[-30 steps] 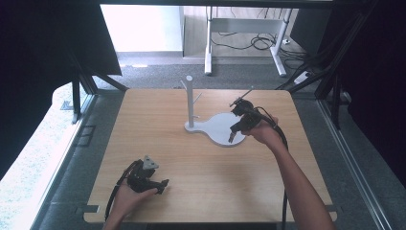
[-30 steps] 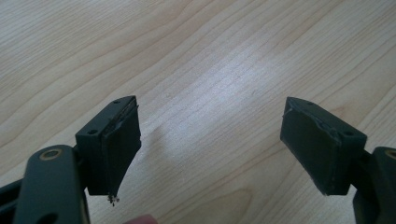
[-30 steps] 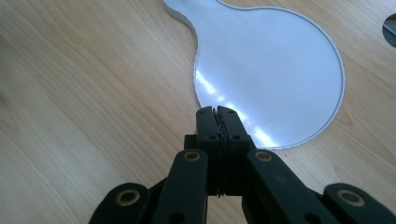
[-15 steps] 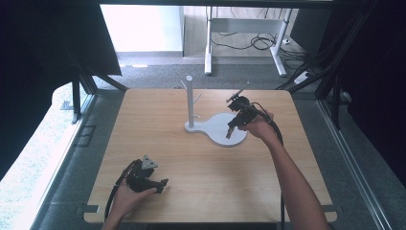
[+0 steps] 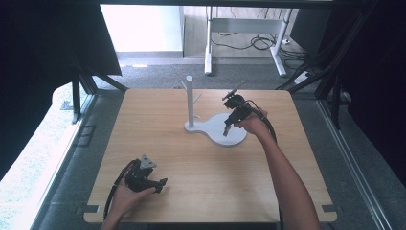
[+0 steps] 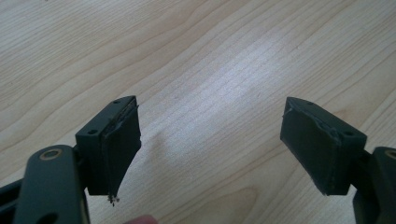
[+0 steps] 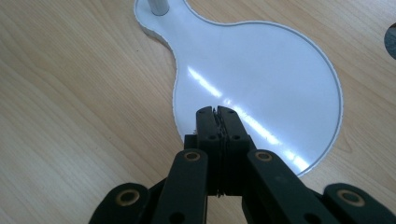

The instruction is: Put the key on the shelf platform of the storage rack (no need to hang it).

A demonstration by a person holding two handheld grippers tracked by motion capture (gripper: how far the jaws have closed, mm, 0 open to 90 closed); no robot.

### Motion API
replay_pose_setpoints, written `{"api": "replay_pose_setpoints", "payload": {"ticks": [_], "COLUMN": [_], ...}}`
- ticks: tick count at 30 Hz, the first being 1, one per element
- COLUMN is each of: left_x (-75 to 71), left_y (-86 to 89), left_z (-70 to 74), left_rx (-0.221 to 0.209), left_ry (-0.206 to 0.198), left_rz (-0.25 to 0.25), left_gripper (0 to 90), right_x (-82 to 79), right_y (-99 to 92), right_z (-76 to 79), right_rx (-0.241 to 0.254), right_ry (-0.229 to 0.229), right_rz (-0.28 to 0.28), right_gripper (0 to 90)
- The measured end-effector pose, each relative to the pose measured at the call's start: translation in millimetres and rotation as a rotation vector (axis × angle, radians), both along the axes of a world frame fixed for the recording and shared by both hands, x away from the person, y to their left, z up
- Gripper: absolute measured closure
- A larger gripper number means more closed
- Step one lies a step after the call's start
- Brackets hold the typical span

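Observation:
A white stand stands mid-table: a flat rounded base [image 5: 218, 130] with an upright post [image 5: 189, 98] at its left end. My right gripper [image 5: 227, 128] hovers over the round part of that base [image 7: 261, 70], tips pointing down at it, jaws pressed together with nothing between them [image 7: 217, 112]. The foot of the post [image 7: 156, 5] sits at the top of the right gripper view. My left gripper [image 5: 160, 183] rests low near the table's front left, held in a hand. Its jaws stand wide apart over bare wood [image 6: 210, 121], holding nothing.
The wooden table [image 5: 158, 143] has a notch at each front corner. Dark frame struts flank it on both sides. A white desk frame [image 5: 239, 28] and cables lie on the floor beyond the far edge. A cable trails from each gripper.
My right gripper has shifted slightly toward the left and lower over the white base. The left hand has stayed in place.

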State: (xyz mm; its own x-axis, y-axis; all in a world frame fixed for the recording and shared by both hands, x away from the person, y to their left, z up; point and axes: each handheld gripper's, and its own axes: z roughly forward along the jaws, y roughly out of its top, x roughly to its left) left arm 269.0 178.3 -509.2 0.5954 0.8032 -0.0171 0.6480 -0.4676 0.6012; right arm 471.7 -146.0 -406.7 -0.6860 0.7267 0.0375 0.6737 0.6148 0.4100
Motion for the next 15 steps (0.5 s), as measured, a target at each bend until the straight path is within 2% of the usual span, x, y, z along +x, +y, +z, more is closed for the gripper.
{"api": "replay_pose_setpoints", "payload": {"ticks": [8,15], "left_x": [-0.2,0.0], "left_y": [-0.8,-1.1], "left_z": [0.0,-0.4], "left_rx": [-0.001,0.001], "left_ry": [0.0,0.003], "left_rz": [-0.006,-0.007], "left_gripper": [20.6,20.6], "right_x": [10.3,20.0], "right_y": [5.6,8.7], "right_z": [-4.4,-8.7], "right_rx": [0.013,-0.009], "right_ry": [0.014,0.004], "right_rz": [-0.008,-0.029], "right_gripper": [89.5,89.5]}}
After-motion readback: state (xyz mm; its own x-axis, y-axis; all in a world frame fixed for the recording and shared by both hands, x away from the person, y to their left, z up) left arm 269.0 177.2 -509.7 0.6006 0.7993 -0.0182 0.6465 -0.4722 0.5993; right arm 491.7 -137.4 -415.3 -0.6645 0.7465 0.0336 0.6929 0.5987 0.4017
